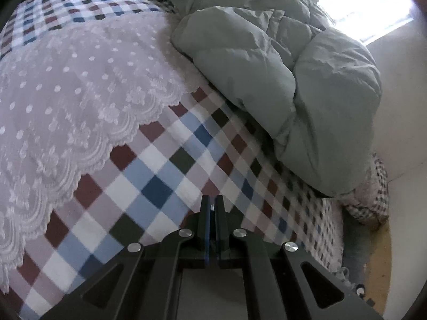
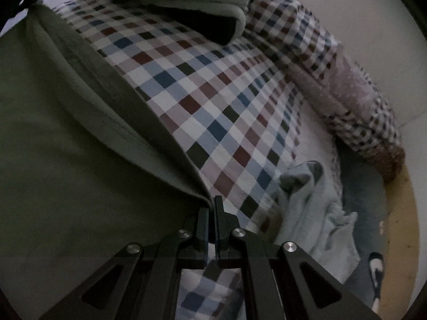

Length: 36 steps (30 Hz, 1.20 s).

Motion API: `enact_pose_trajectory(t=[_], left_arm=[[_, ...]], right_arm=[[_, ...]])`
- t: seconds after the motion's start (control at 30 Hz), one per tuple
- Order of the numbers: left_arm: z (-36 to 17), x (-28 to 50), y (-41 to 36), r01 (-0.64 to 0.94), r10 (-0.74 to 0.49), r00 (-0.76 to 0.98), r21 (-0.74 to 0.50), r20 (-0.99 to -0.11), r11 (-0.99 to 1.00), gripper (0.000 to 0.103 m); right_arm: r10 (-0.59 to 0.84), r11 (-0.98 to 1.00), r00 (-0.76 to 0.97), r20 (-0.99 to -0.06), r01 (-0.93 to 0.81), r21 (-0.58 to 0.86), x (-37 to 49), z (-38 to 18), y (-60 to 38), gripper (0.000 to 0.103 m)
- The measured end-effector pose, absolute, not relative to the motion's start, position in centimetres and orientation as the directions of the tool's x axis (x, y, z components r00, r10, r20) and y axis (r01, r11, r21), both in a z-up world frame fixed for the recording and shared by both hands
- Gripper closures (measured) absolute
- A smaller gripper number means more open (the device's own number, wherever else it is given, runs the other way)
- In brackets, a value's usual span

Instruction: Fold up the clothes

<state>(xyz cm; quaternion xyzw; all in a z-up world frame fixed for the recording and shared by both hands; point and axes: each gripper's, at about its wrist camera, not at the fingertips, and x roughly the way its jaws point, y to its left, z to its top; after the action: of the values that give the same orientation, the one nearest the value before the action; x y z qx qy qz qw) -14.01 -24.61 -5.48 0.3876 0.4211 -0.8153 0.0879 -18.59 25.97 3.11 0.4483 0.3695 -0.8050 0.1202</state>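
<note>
Olive garment (image 2: 66, 133) hangs over checkered bed (image 2: 202, 101), hem pinched in right tongs (image 2: 211, 205). Left tongs (image 1: 212, 202) clenched, apparently empty. Folding barely begun; lace cloth (image 1: 66, 101), pale crumpled cloth (image 2: 315, 208) unfolded.

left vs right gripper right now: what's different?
1. The right gripper has the edge of an olive garment pinched between its fingers; the left gripper holds nothing.
2. The left gripper is over bare checked bedcover, with a white lace cloth off to one side; the right gripper is at the olive garment's corner.

Shared: both are shut and angled down at the bed.
</note>
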Motion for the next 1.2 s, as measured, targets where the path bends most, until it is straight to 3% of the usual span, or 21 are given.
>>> enact_pose_trajectory(t=[0.2,0.27,0.33,0.37,0.43,0.5,0.6,0.83,0.97,1.2], left_arm=[[-6.6,-15.7,-24.0,0.483,0.160,-0.624,-0.539,-0.765,-0.691,0.098],[-6.8,-15.6,-24.4,0.467,0.191,-0.625,-0.559,-0.757,-0.686,0.085],[-6.2,-14.5,-25.3,0.436,0.217,-0.668,-0.610,-0.712,-0.661,0.056],[-5.8,-13.8,-25.8,0.425,0.218,-0.686,-0.626,-0.694,-0.654,0.050],[-5.0,-12.1,-26.9,0.413,0.211,-0.715,-0.647,-0.666,-0.642,0.035],[-4.3,-9.6,-27.5,0.394,0.206,-0.739,-0.660,-0.641,-0.639,0.035],[-3.9,-5.7,-26.5,0.354,0.221,-0.756,-0.670,-0.615,-0.653,0.023],[-3.1,1.8,-17.3,0.151,0.287,-0.731,-0.557,-0.619,-0.816,0.020],[-3.3,3.4,-12.9,0.106,0.252,-0.712,-0.455,-0.656,-0.884,0.020],[-5.2,4.2,-11.9,0.101,0.236,-0.707,-0.425,-0.667,-0.900,0.020]], right_arm=[[0.154,-0.723,-0.508,-0.848,0.526,-0.447,-20.9,1.4,25.8,0.099],[0.202,-0.717,-0.486,-0.850,0.518,-0.466,-21.4,0.2,25.8,0.080],[0.253,-0.726,-0.494,-0.832,0.472,-0.501,-21.7,-0.2,26.4,0.059],[0.257,-0.746,-0.495,-0.830,0.444,-0.496,-21.8,0.1,26.9,0.055],[0.270,-0.779,-0.497,-0.824,0.390,-0.491,-21.8,0.6,28.0,0.052],[0.294,-0.787,-0.501,-0.814,0.357,-0.504,-21.0,1.2,29.0,0.051],[0.256,-0.797,-0.538,-0.803,0.352,-0.490,-18.8,2.6,29.0,0.050],[-0.005,-0.729,-0.602,-0.798,0.549,-0.409,-13.5,5.1,20.8,0.030],[-0.118,-0.628,-0.563,-0.818,0.680,-0.378,-12.2,5.3,13.6,0.028],[-0.124,-0.513,-0.502,-0.856,0.771,-0.378,-14.6,3.2,6.3,0.028]])
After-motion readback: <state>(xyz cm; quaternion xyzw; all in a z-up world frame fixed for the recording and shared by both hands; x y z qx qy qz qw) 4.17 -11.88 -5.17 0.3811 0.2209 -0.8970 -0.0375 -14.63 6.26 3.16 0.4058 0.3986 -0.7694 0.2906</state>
